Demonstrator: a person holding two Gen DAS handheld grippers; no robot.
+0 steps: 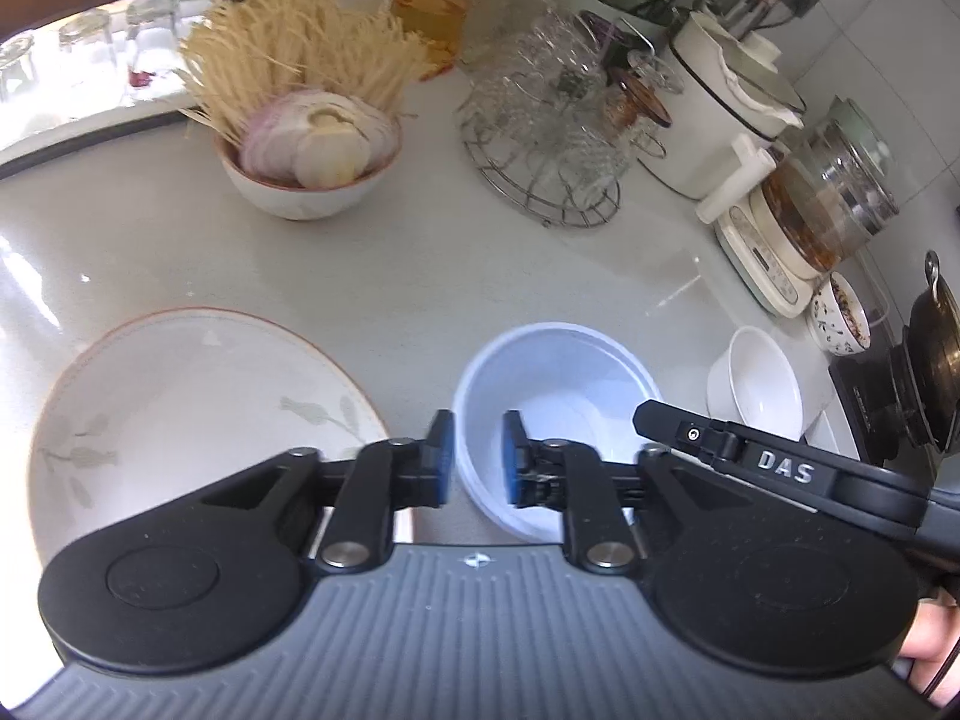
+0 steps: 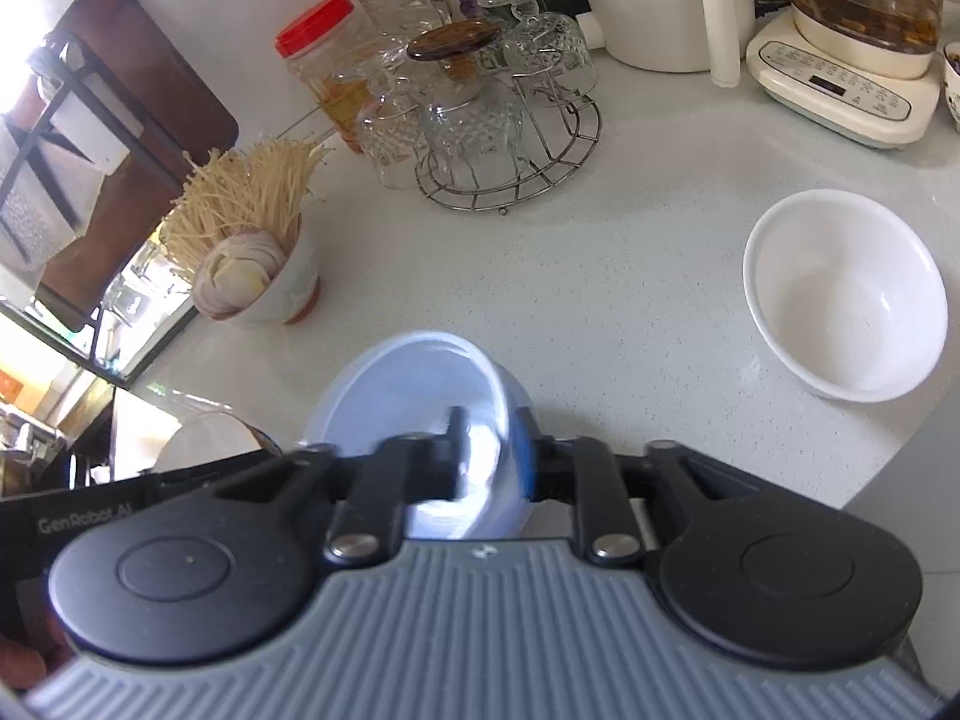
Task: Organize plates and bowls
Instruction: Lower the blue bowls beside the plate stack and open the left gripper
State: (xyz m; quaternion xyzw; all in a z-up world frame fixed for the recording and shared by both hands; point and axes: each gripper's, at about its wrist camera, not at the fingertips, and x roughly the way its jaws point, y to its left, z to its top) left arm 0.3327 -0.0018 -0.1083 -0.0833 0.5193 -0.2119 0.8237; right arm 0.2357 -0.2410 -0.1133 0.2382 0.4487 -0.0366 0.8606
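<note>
A pale blue bowl (image 1: 564,396) sits at the near middle of the white counter. My left gripper (image 1: 477,456) has one blue pad inside the bowl and one outside, astride its near rim with a small gap. My right gripper (image 2: 489,456) is shut on the same blue bowl (image 2: 414,396) at its right rim, and the bowl looks tilted in that view. Its arm (image 1: 780,468) reaches in from the right. A leaf-patterned plate (image 1: 180,414) lies to the left of the bowl. A white bowl (image 2: 846,294) stands to the right, also in the left wrist view (image 1: 762,384).
A bowl with noodles and sliced onion (image 1: 306,150) stands at the back left. A wire rack of glasses (image 1: 552,144), a red-lidded jar (image 2: 324,60), a white pot (image 1: 720,114) and a kettle on its base (image 2: 852,54) line the back. The counter edge (image 2: 870,480) is near right.
</note>
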